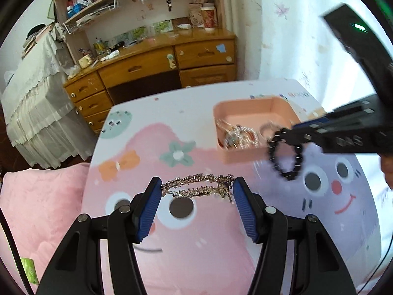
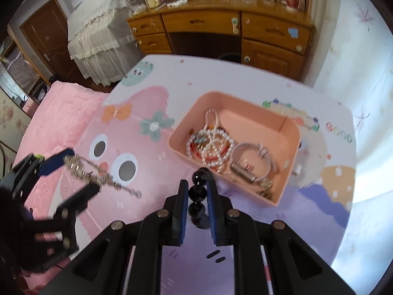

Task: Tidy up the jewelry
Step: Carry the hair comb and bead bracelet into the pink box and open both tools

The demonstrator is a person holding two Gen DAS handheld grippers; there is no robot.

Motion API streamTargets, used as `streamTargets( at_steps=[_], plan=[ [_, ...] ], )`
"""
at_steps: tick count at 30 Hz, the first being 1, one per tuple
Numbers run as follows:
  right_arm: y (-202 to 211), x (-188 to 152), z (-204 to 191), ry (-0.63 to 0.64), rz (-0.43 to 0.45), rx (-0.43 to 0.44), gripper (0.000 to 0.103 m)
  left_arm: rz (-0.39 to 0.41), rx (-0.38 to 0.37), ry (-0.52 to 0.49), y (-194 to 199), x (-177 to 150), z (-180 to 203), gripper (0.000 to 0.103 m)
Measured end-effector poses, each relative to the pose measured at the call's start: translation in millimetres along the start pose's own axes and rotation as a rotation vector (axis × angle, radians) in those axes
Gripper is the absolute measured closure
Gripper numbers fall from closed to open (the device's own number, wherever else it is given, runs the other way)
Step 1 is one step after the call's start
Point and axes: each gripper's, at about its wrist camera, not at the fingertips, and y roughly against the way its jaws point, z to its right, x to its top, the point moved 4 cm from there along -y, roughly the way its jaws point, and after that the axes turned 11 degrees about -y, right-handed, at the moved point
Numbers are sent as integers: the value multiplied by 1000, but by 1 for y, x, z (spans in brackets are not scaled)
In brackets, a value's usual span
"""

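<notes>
Carrying two bracelets toward the pink tray [image 2: 286,132] — both could slip.

Left gripper [image 1: 197,189] pinches the gold chain bracelet [image 1: 196,186] only by its ends at lower centre; right gripper [image 2: 197,198] is clamped on the black bead bracelet [image 2: 197,193], its loop dangling right of centre — a swing could snag the tray rim.

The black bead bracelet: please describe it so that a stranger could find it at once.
Start at the pink tray on the cartoon-printed table. Just in front of it, the right gripper pinches the black bead bracelet. Unlike the glittery metal piece beside it, it is large, glossy, round beads.
</notes>
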Motion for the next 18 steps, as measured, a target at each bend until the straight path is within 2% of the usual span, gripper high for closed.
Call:
streamTargets(
  at_steps=[8,12,18],
  plan=[
    [27,28,18,-29,91,12,89,63,-37,81,-11,47,-18,45],
    [34,46,25,-34,135,25,88,116,-7,41,-19,74,-12,45],
    [30,63,42,-63,158,36,88,167,-11,-3,-36,116,3,45]
  ],
)
